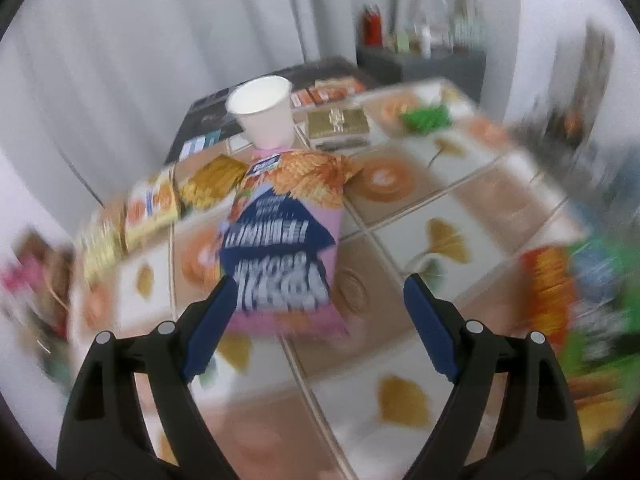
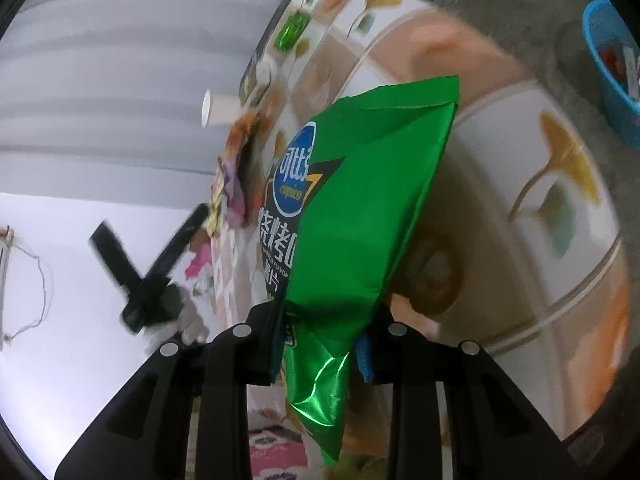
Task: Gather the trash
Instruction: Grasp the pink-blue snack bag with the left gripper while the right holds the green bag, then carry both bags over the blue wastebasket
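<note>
A pink and blue chip bag (image 1: 280, 240) lies on the patterned table (image 1: 460, 200), just ahead of my open left gripper (image 1: 316, 292), whose left finger (image 1: 212, 316) touches the bag's near corner. A white paper cup (image 1: 264, 112) stands behind the bag. My right gripper (image 2: 320, 340) is shut on a green chip bag (image 2: 360, 208) and holds it up beside the table. The left gripper (image 2: 152, 264) shows as a dark blur in the right wrist view.
Yellow and orange snack packets (image 1: 152, 208) lie at the table's left edge. A gold box (image 1: 338, 122) and a green wrapper (image 1: 426, 116) lie farther back. A blue basket (image 2: 612, 72) stands on the grey floor beyond the table. A dark cabinet (image 1: 420, 64) with bottles stands behind.
</note>
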`<state>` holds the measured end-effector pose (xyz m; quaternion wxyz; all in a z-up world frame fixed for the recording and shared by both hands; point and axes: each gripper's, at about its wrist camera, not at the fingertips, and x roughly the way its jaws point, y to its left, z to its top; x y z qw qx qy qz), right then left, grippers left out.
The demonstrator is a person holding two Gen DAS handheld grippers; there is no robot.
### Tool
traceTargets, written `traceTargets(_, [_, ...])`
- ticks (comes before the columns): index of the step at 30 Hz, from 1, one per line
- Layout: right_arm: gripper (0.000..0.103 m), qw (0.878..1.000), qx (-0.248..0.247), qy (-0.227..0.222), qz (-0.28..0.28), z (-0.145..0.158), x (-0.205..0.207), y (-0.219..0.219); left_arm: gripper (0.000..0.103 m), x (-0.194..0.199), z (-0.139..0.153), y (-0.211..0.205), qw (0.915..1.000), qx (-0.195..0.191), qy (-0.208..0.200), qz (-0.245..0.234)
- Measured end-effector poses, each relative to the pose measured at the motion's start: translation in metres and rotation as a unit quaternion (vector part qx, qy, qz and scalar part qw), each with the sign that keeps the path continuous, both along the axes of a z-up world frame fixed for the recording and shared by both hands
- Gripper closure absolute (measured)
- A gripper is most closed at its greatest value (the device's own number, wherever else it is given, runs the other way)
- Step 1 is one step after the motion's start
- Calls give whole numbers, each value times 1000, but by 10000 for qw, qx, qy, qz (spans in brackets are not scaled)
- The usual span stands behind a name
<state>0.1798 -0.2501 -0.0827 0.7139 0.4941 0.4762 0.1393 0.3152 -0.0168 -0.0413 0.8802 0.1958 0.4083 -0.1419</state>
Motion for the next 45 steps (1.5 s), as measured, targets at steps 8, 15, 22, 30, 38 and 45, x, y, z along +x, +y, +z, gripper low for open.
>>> traceTargets(8, [74, 9998, 112, -116, 94, -1, -9, -33, 54, 43, -41, -11, 9942, 1012, 257, 269])
traceTargets(15, [75, 9994, 262, -201, 129, -2, -28, -48, 76, 39, -33, -8, 9942, 998, 111, 379])
traceTargets(22, [76, 9988, 380, -310, 53, 1, -41, -54, 83, 3, 1, 4, 9975, 574, -90, 402])
traceTargets(30, [84, 9955, 646, -658, -224, 8, -70, -80, 84, -63, 48, 4, 9998, -155, -90, 101])
traceTargets(38, [91, 9880, 880, -985, -796, 11, -110, -124, 84, -108, 98, -70, 9921, -926, -275, -800])
traceTargets(45, [94, 9723, 765, -1134, -1896, 5, -177, -202, 84, -136, 106, -182, 9709, -1378, 43, -1955])
